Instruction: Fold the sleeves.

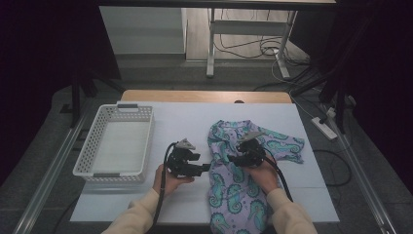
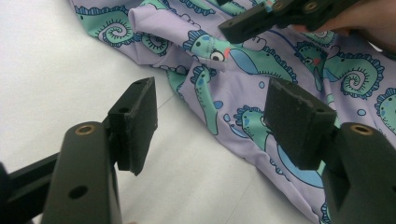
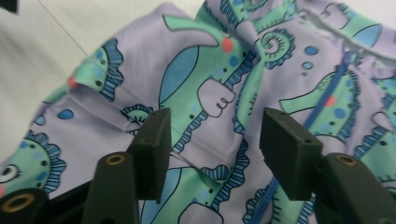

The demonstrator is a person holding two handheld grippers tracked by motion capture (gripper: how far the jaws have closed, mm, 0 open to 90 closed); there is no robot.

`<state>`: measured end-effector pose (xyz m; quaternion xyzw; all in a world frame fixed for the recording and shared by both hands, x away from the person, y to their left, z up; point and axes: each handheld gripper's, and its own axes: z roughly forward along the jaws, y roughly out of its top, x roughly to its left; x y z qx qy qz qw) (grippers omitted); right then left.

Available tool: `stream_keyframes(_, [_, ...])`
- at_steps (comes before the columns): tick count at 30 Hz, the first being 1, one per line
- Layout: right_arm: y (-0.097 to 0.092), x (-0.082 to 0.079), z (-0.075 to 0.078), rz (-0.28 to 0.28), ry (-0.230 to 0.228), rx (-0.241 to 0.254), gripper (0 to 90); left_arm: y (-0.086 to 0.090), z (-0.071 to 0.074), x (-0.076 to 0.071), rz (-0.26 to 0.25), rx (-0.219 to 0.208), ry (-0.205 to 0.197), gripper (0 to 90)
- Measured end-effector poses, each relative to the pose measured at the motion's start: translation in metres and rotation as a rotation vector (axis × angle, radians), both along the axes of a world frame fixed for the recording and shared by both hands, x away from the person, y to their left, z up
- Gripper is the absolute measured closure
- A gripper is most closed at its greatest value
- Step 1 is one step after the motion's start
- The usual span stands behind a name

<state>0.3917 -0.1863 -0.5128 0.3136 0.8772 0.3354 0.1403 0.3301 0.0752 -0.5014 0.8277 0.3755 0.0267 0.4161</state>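
A person seated at a white-covered table (image 1: pixel 185 122) is working two handheld grippers over a lilac garment (image 1: pixel 234 190) printed with teal seahorses. The garment is lying crumpled on the right half of the table, its lower end trailing over the near edge beside the person's right forearm, one sleeve-like flap spreading toward the far right. The left gripper (image 2: pixel 210 121), held at the garment's left edge, is pointing toward the fabric with its jaws standing well apart; in its own view the left pad is hovering over bare table cover and the right pad over the cloth's border, with nothing clamped between them. The right gripper (image 3: pixel 212 149) is poised directly above the middle of the garment, close to a blue zip line (image 3: pixel 322 105) running through the print; its jaws are partly open, fabric is showing in the gap, and the pads are not pressing on it. In the left gripper view the right gripper's black jaw is showing at the top, just over the cloth. A white plastic basket (image 1: pixel 97 146) is sitting on the left side of the table, well apart from the garment.
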Motion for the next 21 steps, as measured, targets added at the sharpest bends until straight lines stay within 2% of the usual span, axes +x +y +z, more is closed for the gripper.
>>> stream_keyframes(3, [0.003,0.002,-0.005,-0.003,0.008,-0.027,54.0,0.000,0.000,0.000,0.001,0.003,0.001,35.2])
stream_keyframes(7, [0.003,0.003,-0.007,0.010,0.015,-0.035,75.0,0.000,0.000,0.000,0.003,0.001,-0.001,35.1])
stream_keyframes(10, [0.003,0.002,-0.005,0.022,-0.014,-0.054,86.6,0.001,-0.001,-0.001,0.002,0.006,0.000,34.9])
stream_keyframes(16, [-0.003,0.008,0.008,0.015,-0.065,-0.059,87.7,0.003,-0.003,-0.002,0.007,0.006,0.003,34.5])
stream_keyframes(18, [-0.009,0.016,0.013,-0.003,-0.077,-0.066,87.7,0.003,-0.003,-0.001,0.005,0.010,0.008,34.4])
stream_keyframes(21, [-0.016,0.027,0.018,-0.028,-0.088,-0.048,87.7,0.002,-0.004,0.000,-0.001,0.012,0.007,34.2])
